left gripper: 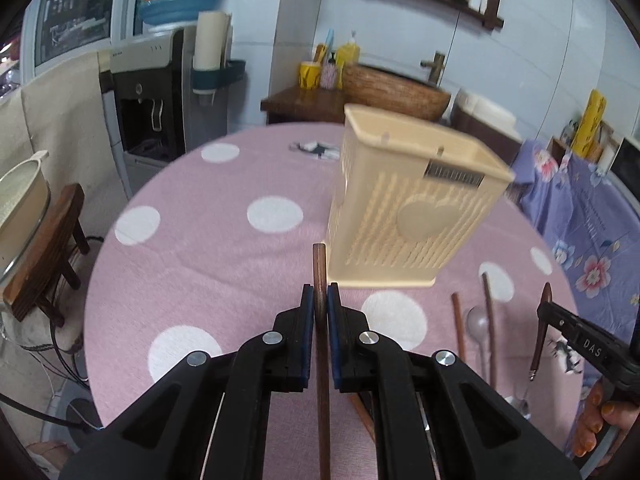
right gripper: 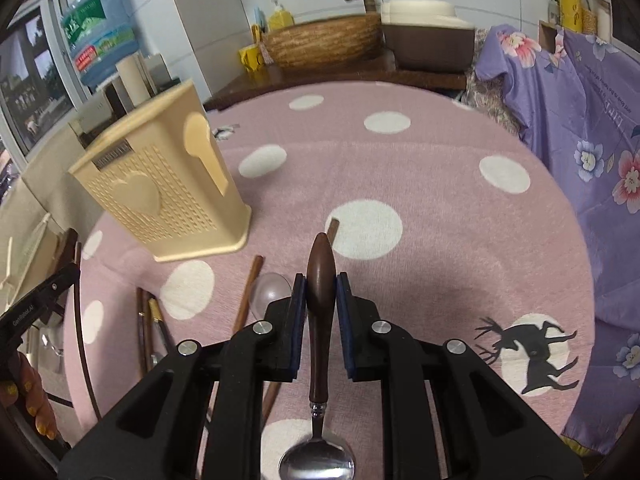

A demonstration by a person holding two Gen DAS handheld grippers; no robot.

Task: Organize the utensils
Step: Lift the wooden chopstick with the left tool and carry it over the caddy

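Nearest the left wrist camera, the left gripper (left gripper: 320, 300) is clamped on a dark wooden chopstick (left gripper: 320, 264), its blue pads pressing the stick from both sides; the stick runs from below the jaws up past the fingertips, and its blunt end shows against the lower left corner of the beige utensil holder (left gripper: 412, 208). Nearest the right wrist camera, the right gripper (right gripper: 321, 296) is closed on the swollen dark wooden handle of a metal spoon (right gripper: 320, 320); the handle tip points away from the camera and the shiny bowl hangs low at the bottom edge of that view. The utensil holder is a perforated plastic box with a heart on its front and a spoon shape moulded on its side, and it stands upright on the round table (left gripper: 224, 248), which is covered by a pink cloth with white dots. It sits just beyond the left gripper and to the far left of the right one. On the cloth near the holder's base lie more utensils: a clear plastic spoon (left gripper: 478, 324) between two brown chopsticks (left gripper: 459, 332), and, in the right view, another chopstick end (right gripper: 333, 229) just beyond the spoon handle's tip. A deer print (right gripper: 532, 354) marks the cloth to the right. Far behind the table stand a water dispenser (left gripper: 148, 92) and a woven basin (left gripper: 396, 92).
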